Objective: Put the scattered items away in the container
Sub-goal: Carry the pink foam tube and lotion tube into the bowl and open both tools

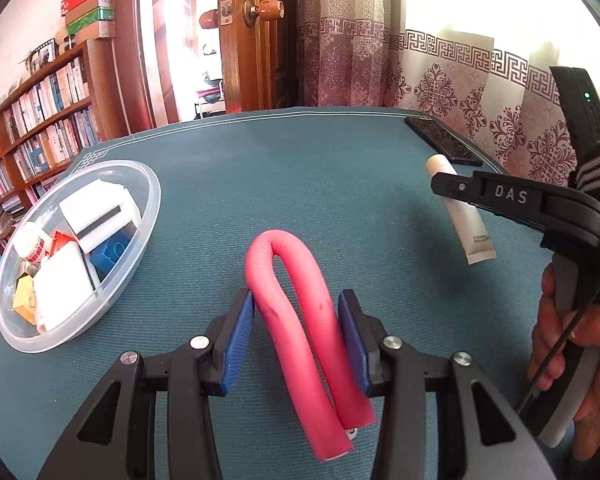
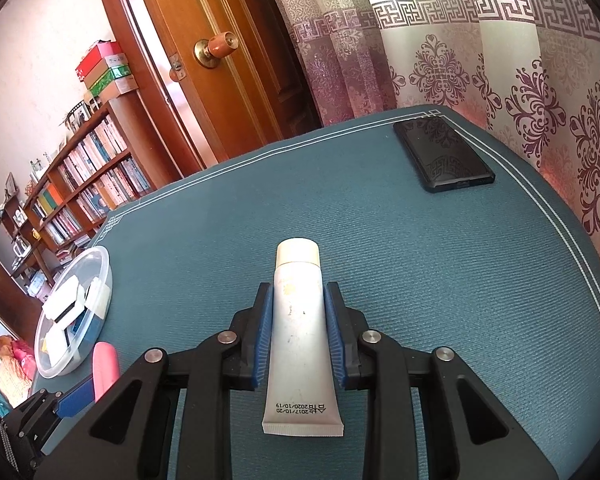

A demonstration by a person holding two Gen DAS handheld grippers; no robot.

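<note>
A pink foam roller point(image 1: 300, 320), bent into a U, lies on the teal table mat point(image 1: 300, 168). My left gripper point(image 1: 296, 298) is shut on it, one blue pad against each leg. A white tube point(image 2: 298, 328) with a cream cap lies lengthwise between the pads of my right gripper point(image 2: 298, 290), which is shut on it. The left wrist view shows that tube point(image 1: 466, 220) at the right under a black finger point(image 1: 446, 184). A clear round container point(image 1: 150, 200) at the left holds white sponges, a blue block, yellow pieces and a small bottle. From the right wrist, the container point(image 2: 102, 258) sits far left, with the roller point(image 2: 106, 368) below it.
A black phone point(image 2: 444, 156) lies at the mat's far right corner, near the patterned curtain. A person's hand point(image 1: 560, 340) holds the right gripper's handle. Beyond the table stand a wooden door and a bookshelf point(image 1: 40, 140). Bare mat lies between the container and the tube.
</note>
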